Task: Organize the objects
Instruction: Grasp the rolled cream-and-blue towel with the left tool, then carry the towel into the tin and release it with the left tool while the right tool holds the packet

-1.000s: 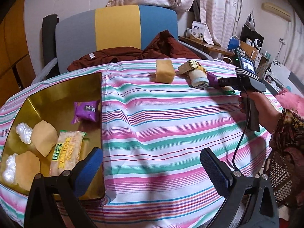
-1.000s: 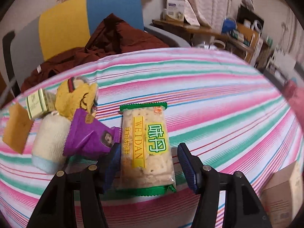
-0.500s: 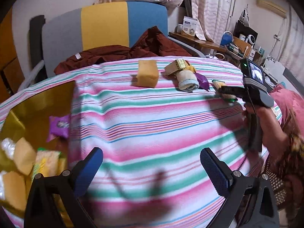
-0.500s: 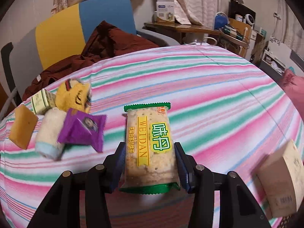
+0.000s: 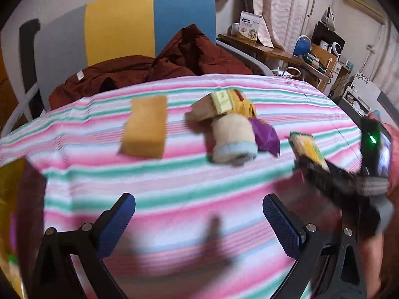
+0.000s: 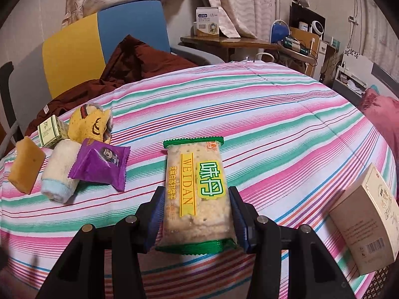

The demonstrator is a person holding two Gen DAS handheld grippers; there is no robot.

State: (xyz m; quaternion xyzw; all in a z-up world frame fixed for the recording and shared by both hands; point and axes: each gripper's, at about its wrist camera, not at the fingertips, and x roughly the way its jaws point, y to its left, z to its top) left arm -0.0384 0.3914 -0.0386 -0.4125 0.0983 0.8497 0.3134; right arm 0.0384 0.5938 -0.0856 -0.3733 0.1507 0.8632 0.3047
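Now my right gripper (image 6: pixel 195 220) has its blue pads pressed against both long sides of the cracker packet (image 6: pixel 197 194), having just been closing on it; the packet lies lengthwise over the striped tablecloth (image 6: pixel 286 134). Left of it sit a purple candy wrapper (image 6: pixel 101 163), a rolled towel (image 6: pixel 59 175), a yellow sponge (image 6: pixel 25 164), a small green box (image 6: pixel 51 130) and a yellow plush toy (image 6: pixel 89 124), clustered together. A beige carton (image 6: pixel 366 226) stands at the right edge. My left gripper (image 5: pixel 198 224) hangs wide apart over bare cloth, holding nothing.
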